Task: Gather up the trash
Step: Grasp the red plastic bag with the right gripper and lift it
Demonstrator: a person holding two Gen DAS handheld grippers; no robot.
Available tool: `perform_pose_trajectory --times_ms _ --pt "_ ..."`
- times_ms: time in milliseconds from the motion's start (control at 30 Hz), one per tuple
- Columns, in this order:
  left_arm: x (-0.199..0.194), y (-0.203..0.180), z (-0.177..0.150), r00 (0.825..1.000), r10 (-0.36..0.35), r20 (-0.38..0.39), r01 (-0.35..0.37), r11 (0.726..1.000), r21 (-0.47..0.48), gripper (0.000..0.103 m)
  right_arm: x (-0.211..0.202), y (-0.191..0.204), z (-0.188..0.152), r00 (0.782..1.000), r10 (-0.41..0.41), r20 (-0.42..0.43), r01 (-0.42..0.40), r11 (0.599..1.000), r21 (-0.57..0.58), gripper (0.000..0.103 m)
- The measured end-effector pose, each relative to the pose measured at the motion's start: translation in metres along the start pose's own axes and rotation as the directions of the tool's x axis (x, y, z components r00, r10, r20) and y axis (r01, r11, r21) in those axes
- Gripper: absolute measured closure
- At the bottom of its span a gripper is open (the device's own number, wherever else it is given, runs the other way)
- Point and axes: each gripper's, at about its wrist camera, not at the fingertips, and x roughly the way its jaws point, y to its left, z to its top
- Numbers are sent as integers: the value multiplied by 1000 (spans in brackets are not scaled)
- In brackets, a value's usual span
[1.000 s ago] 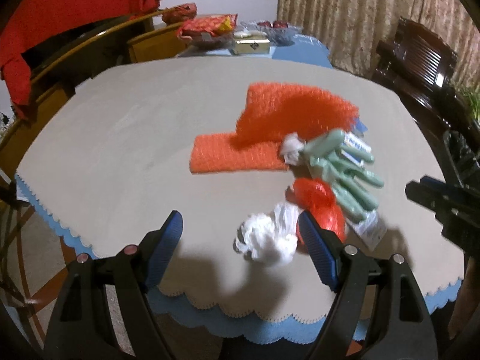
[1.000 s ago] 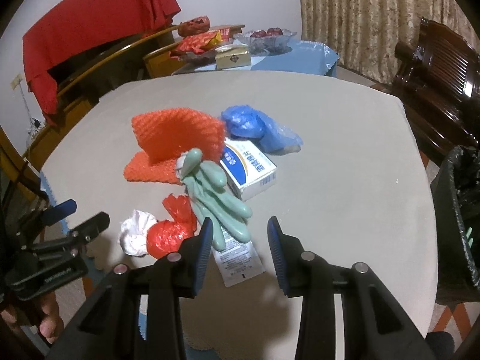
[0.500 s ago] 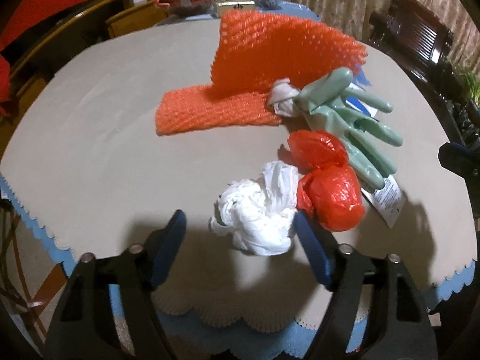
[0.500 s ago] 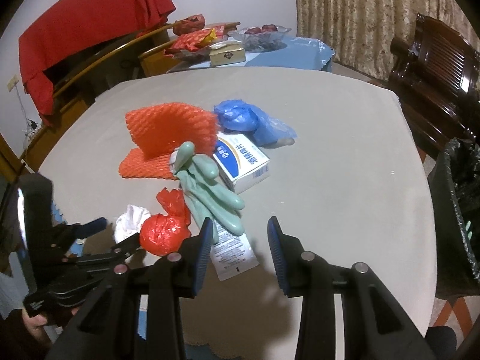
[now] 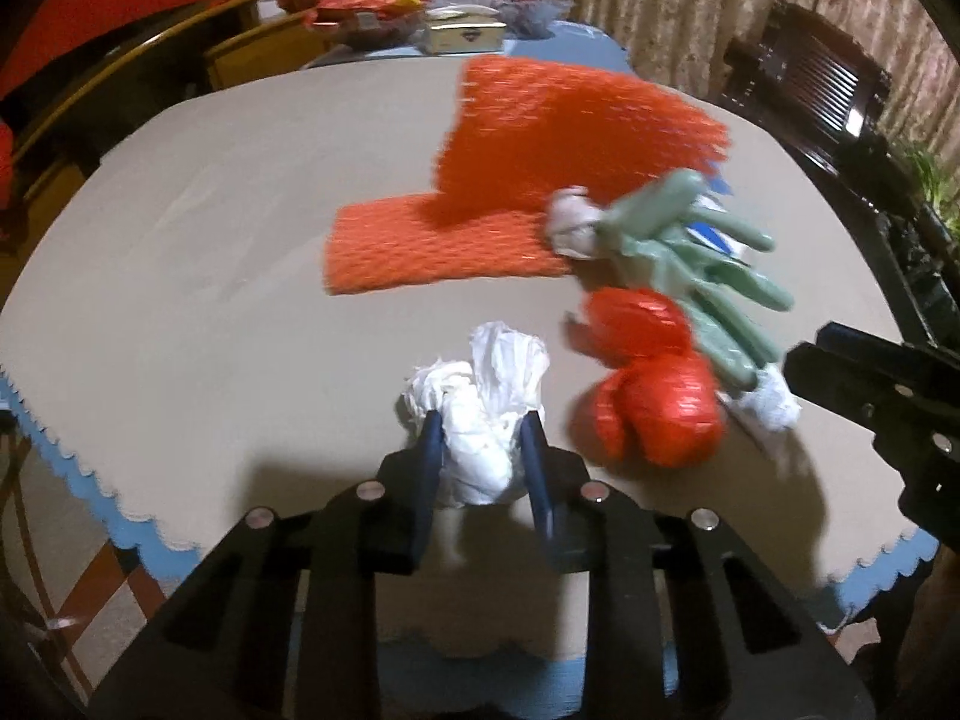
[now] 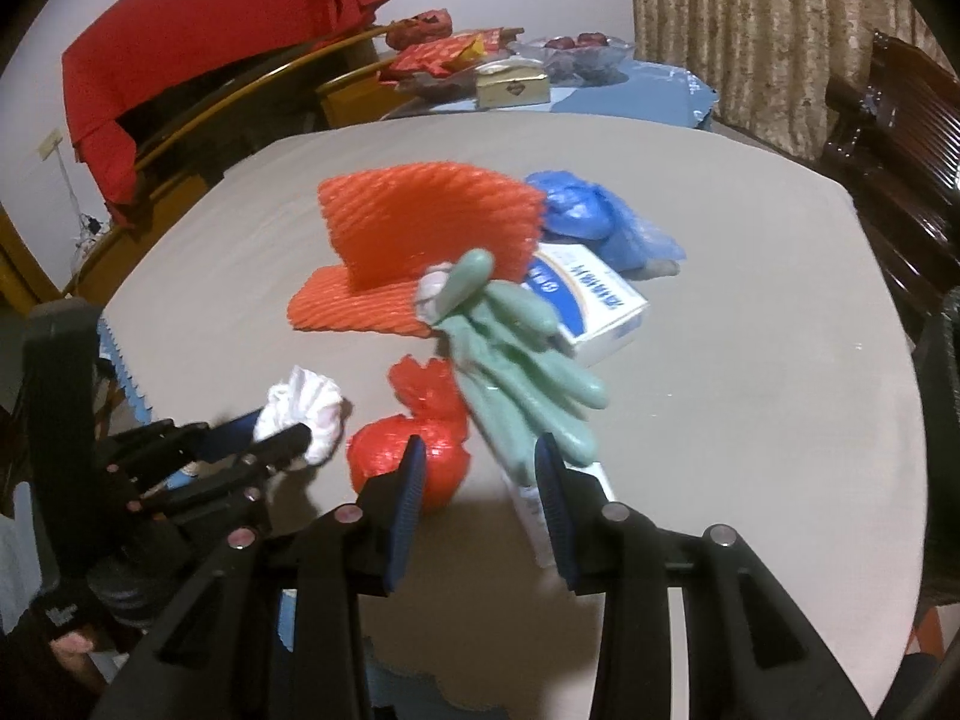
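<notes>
On the beige tablecloth (image 5: 180,240) lies a pile of trash. My left gripper (image 5: 483,450) is closing its jaws around a crumpled white plastic wad (image 5: 486,396), and the blue pads press its sides. From the right wrist view the same left gripper (image 6: 282,438) grips the wad (image 6: 306,402) near the table edge. My right gripper (image 6: 480,468) hangs open and holds nothing, with the red plastic bag (image 6: 384,450) just left of it and a green rubber glove (image 6: 516,360) ahead. A flat white packet (image 6: 528,504) lies under it.
An orange foam net (image 6: 420,228), a white and blue box (image 6: 594,300) and a blue plastic bag (image 6: 588,216) lie behind the glove. A black bin bag (image 6: 945,420) hangs at the right edge. Dark wooden chairs (image 6: 888,138) and a cluttered side table (image 6: 513,87) stand beyond.
My left gripper came down over the white wad and its jaws went from wide apart to tight on it. My right gripper slid left, closer to the red bag.
</notes>
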Motion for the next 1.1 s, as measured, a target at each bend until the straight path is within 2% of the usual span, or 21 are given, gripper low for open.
perform_pose_trajectory --times_ms 233,500,600,767,1100 --pt "-1 26 -2 999 24 27 -24 1000 -20 78 16 23 -1 1000 16 -24 -17 1000 -21 65" --pt "-4 37 -7 999 4 32 -3 999 -36 78 44 46 -9 997 7 -78 -10 999 -47 64" --pt "-5 37 -10 999 -1 33 2 999 -40 78 49 52 -9 997 -6 -82 0 998 -69 69" --pt "-6 37 -10 999 1 32 1 999 -45 78 45 49 -4 996 11 -83 -16 998 -61 80" --pt "-38 21 -6 998 33 49 -31 999 -44 78 1 37 1 998 51 -43 -53 997 -51 83"
